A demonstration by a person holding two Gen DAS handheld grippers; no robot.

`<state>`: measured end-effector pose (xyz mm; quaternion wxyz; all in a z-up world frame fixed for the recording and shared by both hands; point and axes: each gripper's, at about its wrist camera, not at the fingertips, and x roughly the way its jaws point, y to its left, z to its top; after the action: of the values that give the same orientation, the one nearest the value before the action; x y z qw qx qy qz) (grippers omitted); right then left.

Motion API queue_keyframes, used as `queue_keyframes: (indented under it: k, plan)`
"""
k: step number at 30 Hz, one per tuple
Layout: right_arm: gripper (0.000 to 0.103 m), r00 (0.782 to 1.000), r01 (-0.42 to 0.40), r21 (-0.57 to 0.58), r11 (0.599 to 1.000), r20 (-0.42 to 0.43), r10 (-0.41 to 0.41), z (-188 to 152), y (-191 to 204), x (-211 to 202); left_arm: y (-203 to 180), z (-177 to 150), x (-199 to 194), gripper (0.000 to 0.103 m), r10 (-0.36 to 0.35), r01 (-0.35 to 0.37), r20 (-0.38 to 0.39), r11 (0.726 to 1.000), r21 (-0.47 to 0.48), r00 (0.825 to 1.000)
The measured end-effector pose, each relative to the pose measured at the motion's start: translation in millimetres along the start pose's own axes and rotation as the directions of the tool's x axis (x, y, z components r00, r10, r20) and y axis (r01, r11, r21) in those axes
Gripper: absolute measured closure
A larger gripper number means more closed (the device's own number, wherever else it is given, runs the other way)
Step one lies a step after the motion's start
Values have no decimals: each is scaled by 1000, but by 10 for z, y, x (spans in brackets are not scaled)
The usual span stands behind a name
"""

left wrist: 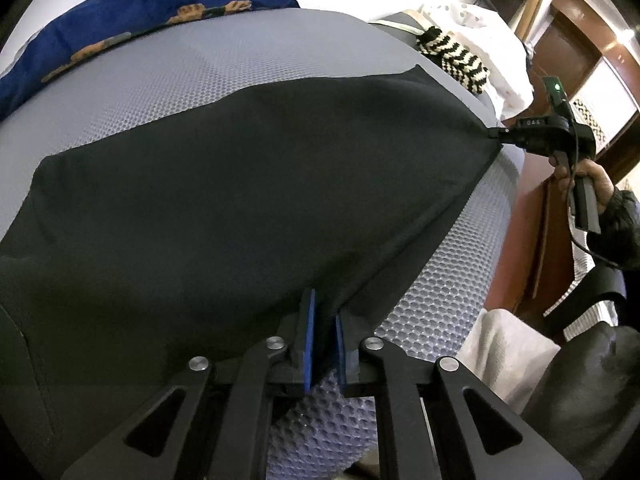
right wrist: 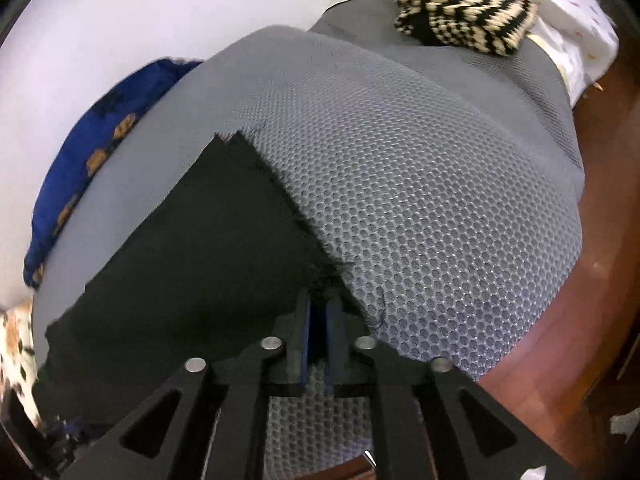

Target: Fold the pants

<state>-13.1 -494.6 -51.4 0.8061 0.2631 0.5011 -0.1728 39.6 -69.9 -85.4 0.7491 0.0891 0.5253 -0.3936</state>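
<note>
The black pants [left wrist: 240, 200] lie spread on the grey mesh mattress [left wrist: 160, 92], their near edge pinched in the left tongs [left wrist: 324, 316] and a frayed corner pinched in the right tongs [right wrist: 320, 316], beyond which lies a striped knit [right wrist: 464, 20].

The premises were a home bedroom. A bed [left wrist: 168, 92] with a grey honeycomb-mesh cover served as the landmark. A blue patterned pillow [left wrist: 120, 20] lay at its far edge against a white wall. A black-and-cream knitted item [right wrist: 464, 20] and white dotted bedding [left wrist: 492, 36] sat at the bed's far right corner. Dark wooden furniture [left wrist: 568, 28] stood beyond that corner, and reddish wood flooring [right wrist: 600, 260] ran along the bed's right side.
</note>
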Motion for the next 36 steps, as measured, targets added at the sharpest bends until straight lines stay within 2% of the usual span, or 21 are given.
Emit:
queue_keyframes:
  k: [1,4,5,6,9,13,16,19,25,30,33,36]
  plan:
    - [72,1000,16,-2,1000,5,-16,34,24,-43,3,2,-8,89,0,0,-3,1000,-4,1000]
    - [71,1000,1,-72,997,26,1,191,90,-178,1,0,-67,69,-12,12,-7,1000,-17,1000]
    - [71,999,-14,-95,995,27,16,261,123,-197,5,1,-103,58,-16,16,-6,1000,-20,1000]
    - [71,999,-45,-120,992,18,47,366,165,-204,3,3,-133,56,-23,23,-2,1000,-21,1000]
    - [72,990,-140,-194,971,-22,138,661,371,-115,44,16,-256,56,-72,72,7,997,-31,997]
    - [73,969,-235,-243,941,-130,209,1042,610,240,184,71,-448,56,-71,79,78,992,-103,994]
    - [75,964,-239,-264,934,-177,197,1257,675,511,403,104,-533,56,-22,51,133,974,-219,991]
    - [76,960,-241,-262,934,-204,190,1402,699,703,614,133,-549,56,41,9,148,947,-320,988]
    - [77,948,-268,-268,925,-244,204,1486,682,953,904,125,-571,56,84,-10,155,906,-422,984]
    - [83,935,-312,-272,910,-258,244,1507,733,1017,993,158,-519,56,103,-34,134,896,-442,986]
    - [87,936,-310,-279,909,-255,242,1519,761,1066,999,169,-457,56,115,-52,119,897,-438,986]
    - [97,948,-290,-310,906,-225,226,1472,848,1018,1010,167,-427,56,122,-60,115,895,-441,986]
